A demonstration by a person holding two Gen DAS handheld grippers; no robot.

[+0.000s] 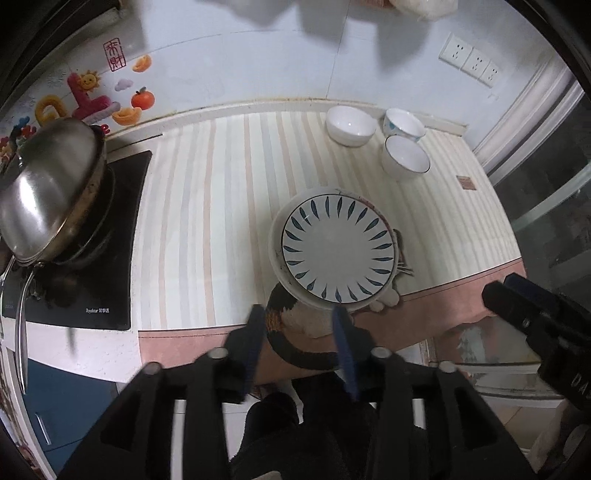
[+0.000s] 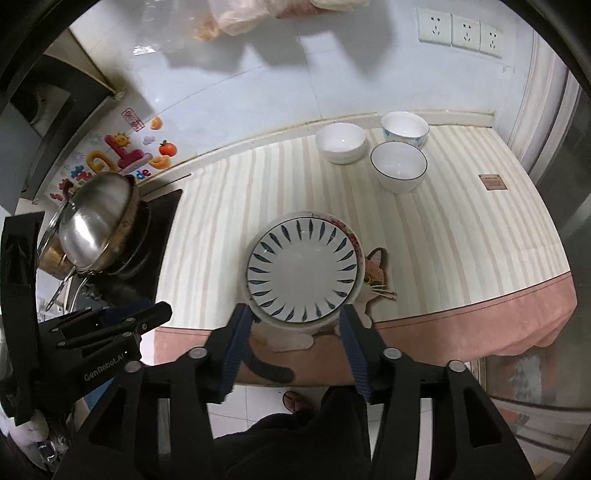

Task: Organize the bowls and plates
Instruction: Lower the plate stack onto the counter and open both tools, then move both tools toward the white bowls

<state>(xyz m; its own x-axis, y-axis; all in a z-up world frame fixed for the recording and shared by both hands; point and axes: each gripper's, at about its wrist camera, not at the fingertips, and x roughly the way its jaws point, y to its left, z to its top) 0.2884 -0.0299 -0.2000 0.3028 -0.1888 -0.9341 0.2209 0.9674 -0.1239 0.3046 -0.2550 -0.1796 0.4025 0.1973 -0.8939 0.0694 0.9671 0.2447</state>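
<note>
A stack of plates sits near the front edge of the striped cloth; its top plate (image 1: 338, 251) (image 2: 303, 273) is white with blue leaf marks around the rim. Three white bowls stand apart at the back right: a plain one (image 1: 351, 123) (image 2: 340, 142), one with blue marks (image 1: 404, 123) (image 2: 404, 129) and a dark-rimmed one (image 1: 406, 157) (image 2: 399, 164). My left gripper (image 1: 298, 312) hovers open above the stack's near side, nothing between its fingers. My right gripper (image 2: 293, 312) is also open and holds nothing; the stack's near rim shows below its gap.
A steel-lidded pan (image 1: 51, 192) (image 2: 96, 221) rests on a black cooktop (image 1: 110, 288) at the left. A cat-shaped mat (image 2: 376, 269) lies under the plates. The cloth's pink border (image 2: 480, 310) marks the front edge. Wall sockets (image 2: 461, 31) sit behind; a glass door is at the right.
</note>
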